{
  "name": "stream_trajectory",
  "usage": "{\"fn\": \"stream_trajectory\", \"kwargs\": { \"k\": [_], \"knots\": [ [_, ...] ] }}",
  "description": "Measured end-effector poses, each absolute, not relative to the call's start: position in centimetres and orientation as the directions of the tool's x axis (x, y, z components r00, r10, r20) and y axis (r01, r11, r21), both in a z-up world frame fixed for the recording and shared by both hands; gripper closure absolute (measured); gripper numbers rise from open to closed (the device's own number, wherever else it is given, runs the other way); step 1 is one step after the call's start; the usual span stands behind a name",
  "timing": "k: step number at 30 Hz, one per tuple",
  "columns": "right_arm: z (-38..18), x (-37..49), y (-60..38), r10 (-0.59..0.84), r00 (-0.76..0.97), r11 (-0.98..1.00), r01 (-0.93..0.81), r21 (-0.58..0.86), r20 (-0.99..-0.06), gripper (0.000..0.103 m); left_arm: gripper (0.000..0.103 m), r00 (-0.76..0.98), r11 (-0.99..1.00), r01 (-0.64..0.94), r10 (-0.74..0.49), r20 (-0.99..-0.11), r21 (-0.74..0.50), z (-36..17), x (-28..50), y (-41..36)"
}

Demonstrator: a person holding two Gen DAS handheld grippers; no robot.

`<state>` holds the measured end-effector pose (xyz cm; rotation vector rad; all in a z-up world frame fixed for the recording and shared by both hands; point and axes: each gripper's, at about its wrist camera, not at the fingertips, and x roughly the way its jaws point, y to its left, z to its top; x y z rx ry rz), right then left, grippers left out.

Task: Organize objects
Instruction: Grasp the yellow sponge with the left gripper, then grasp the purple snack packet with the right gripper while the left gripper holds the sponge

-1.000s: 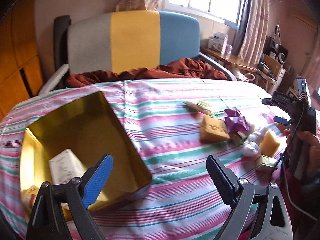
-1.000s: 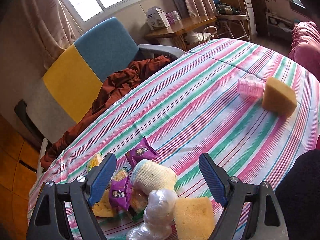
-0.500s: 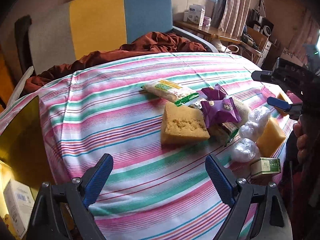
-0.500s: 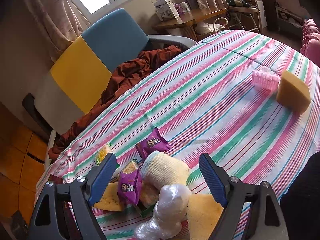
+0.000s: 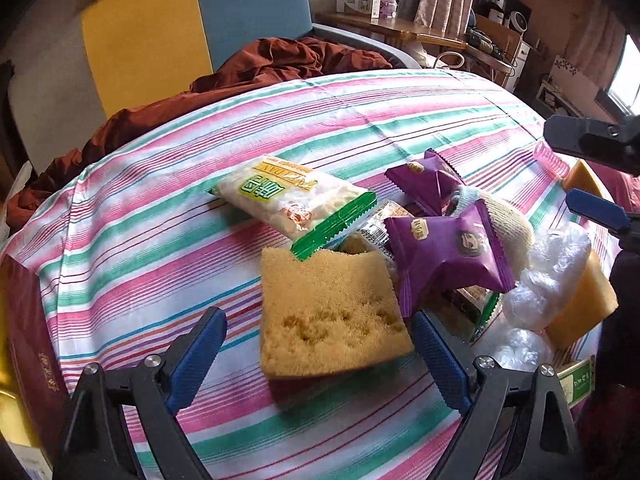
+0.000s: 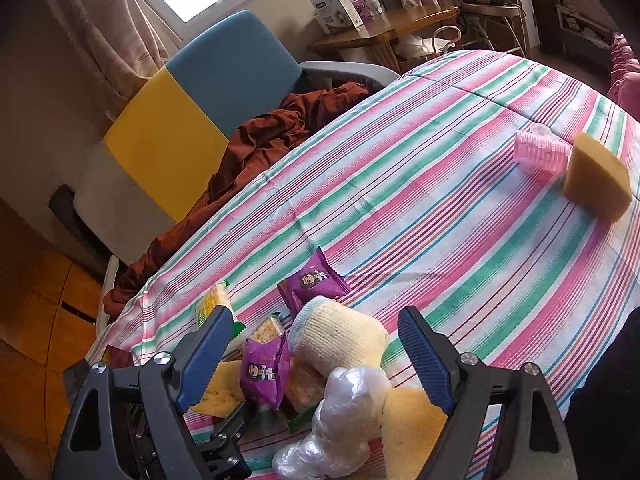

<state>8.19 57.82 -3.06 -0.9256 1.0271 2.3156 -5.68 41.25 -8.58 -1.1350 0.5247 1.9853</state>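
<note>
The left gripper (image 5: pixel 316 344) has its jaws spread wide, holding nothing, and hovers low over the striped tablecloth (image 5: pixel 160 240) with a yellow sponge (image 5: pixel 328 312) lying between and just beyond its blue fingertips (image 5: pixel 200 344). The sponge rests flat on the cloth at the near left of a cluster of objects. At the sponge's far edge, a white snack packet with green ends (image 5: pixel 292 204) lies diagonally, its green end overlapping that edge. To the right of the sponge, a purple snack packet (image 5: pixel 448 256) lies on top of other wrapped items, and a second purple packet (image 5: pixel 424 184) sits just beyond it. A cream knitted roll (image 5: pixel 508 224) lies right of the purple packets, touching a bundle of clear plastic (image 5: pixel 548 280). A second yellow sponge (image 5: pixel 584 304) leans against the right side of that bundle. A small green-labelled box (image 5: pixel 576 384) is at the near right edge of the view. The right gripper (image 6: pixel 316 356) is likewise spread wide and holds nothing; it hovers above the same cluster, with the knitted roll (image 6: pixel 340 336) and the plastic bundle (image 6: pixel 344 412) between its fingers. At the far right of the table, well apart from the cluster, a pink ribbed cylinder (image 6: pixel 540 152) lies touching a third yellow sponge (image 6: pixel 596 184). Behind the table stands a yellow-and-blue chair (image 6: pixel 192 104) draped with a rust-red cloth (image 6: pixel 280 128).
</note>
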Motion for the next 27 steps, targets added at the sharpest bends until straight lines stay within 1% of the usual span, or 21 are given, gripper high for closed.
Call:
{"fn": "stream_trajectory", "kwargs": {
  "k": [1,2,3,6,11,18,23,27],
  "knots": [
    [-3.1,8.2,57.8,0.121,-0.678,-0.626,-0.619,0.474,-0.725,0.017,0.012,-0.293,-0.613,-0.790,0.419,-0.859,-0.029,-9.0,-5.9,41.4],
    [-3.1,8.2,57.8,0.122,-0.677,-0.626,-0.620,0.474,-0.726,0.017,0.019,-0.286,-0.614,-0.789,0.418,-0.862,-0.036,-9.4,-6.1,41.5],
    [-3.1,8.2,57.9,0.121,-0.676,-0.625,-0.621,0.473,-0.727,0.017,0.031,-0.277,-0.614,-0.788,0.425,-0.861,-0.050,-9.6,-6.3,41.4],
    [-3.1,8.1,57.9,0.117,-0.675,-0.625,-0.620,0.474,-0.728,0.017,0.036,-0.268,-0.601,-0.795,0.467,-0.843,-0.080,-9.2,-6.2,40.3],
    [-3.2,8.0,57.8,0.119,-0.668,-0.627,-0.624,0.466,-0.735,0.017,0.037,-0.283,-0.610,-0.787,0.491,-0.824,-0.094,-9.0,-4.7,36.8],
    [-3.3,7.6,57.4,0.112,-0.657,-0.641,-0.621,0.451,-0.746,0.017,0.039,-0.303,-0.624,-0.772,0.527,-0.794,-0.120,-9.1,-0.6,31.2],
    [-3.2,7.0,56.4,0.098,-0.645,-0.681,-0.599,0.421,-0.758,0.017,0.039,-0.331,-0.610,-0.789,0.528,-0.782,-0.077,-9.4,0.2,31.1],
    [-2.6,5.5,54.5,0.080,-0.621,-0.772,-0.534,0.346,-0.780,0.017,0.039,-0.343,-0.597,-0.800,0.535,-0.772,-0.059,-9.7,0.5,31.2]
  ]
}}
